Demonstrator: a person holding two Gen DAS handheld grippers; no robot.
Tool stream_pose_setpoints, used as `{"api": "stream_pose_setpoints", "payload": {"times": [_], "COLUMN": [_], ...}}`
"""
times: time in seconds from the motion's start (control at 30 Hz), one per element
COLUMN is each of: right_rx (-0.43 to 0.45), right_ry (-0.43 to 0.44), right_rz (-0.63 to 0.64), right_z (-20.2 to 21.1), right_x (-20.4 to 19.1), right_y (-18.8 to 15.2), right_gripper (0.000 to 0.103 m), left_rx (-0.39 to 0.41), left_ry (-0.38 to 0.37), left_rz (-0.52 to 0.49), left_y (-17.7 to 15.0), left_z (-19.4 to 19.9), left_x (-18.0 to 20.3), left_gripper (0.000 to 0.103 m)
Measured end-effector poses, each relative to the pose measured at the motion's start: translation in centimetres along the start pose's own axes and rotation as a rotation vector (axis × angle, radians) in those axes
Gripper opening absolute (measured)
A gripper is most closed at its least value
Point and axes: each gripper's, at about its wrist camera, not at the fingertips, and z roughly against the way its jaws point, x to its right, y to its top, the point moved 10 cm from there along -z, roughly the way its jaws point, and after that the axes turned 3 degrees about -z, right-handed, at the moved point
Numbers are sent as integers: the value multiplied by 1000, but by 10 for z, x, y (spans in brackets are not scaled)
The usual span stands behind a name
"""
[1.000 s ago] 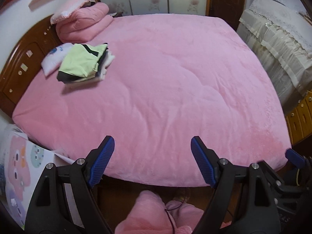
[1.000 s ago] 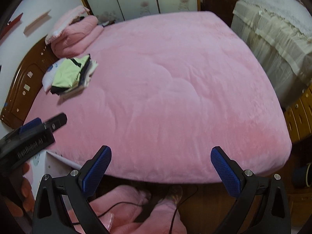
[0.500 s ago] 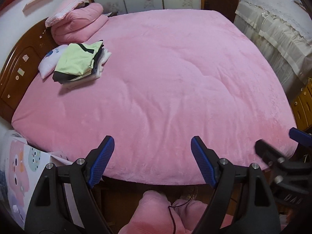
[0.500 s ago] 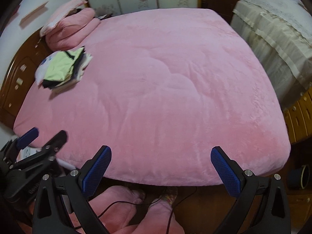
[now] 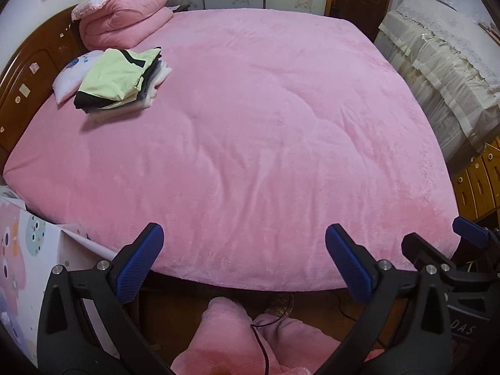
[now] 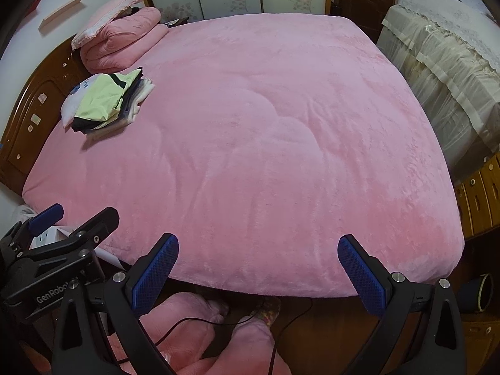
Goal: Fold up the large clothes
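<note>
The left gripper [image 5: 243, 262] hangs above the near edge of the bed [image 5: 265, 143], its jaws having just been opening; they now stand spread wide with nothing between them. The right gripper [image 6: 257, 268] hangs beside it, also released and empty, blue pads [image 6: 359, 275] well apart.

In the left wrist view the right gripper shows at about 4 o'clock; in the right wrist view the left gripper shows at about 8 o'clock. The two are near each other, not touching.

A pink blanket [image 6: 265, 143] covers the whole bed, smooth apart from a few shallow creases. The stack of folded clothes [image 5: 118, 84] lies at about 10 o'clock in both views, near the wooden headboard [image 5: 28, 72], well apart from both grippers. A light green garment with black trim tops the stack, darker and white pieces beneath; how many I cannot tell. The stack partly overlaps a small white pillow [image 5: 70, 75]. Beyond it, at about 11 o'clock, sits a folded pink quilt [image 5: 125, 22] with a pink pillow on top.

At 6 o'clock, below the bed edge, pink-clad legs [image 5: 237, 340] of the person show, with a thin dark cable [image 5: 259, 343] across them.
</note>
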Motion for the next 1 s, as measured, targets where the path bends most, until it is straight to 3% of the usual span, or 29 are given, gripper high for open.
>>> {"api": "stream_pose_setpoints", "payload": {"times": [1.0], "right_rx": [6], "right_ry": [-23], "right_rz": [-19], "right_z": [-2], "right_x": [-18], "right_y": [-10], "right_gripper": [103], "left_rx": [-5], "left_ry": [-10], "left_rz": [-19], "left_y": [1], "left_z": [-6], "left_x": [13], "left_gripper": [102]}}
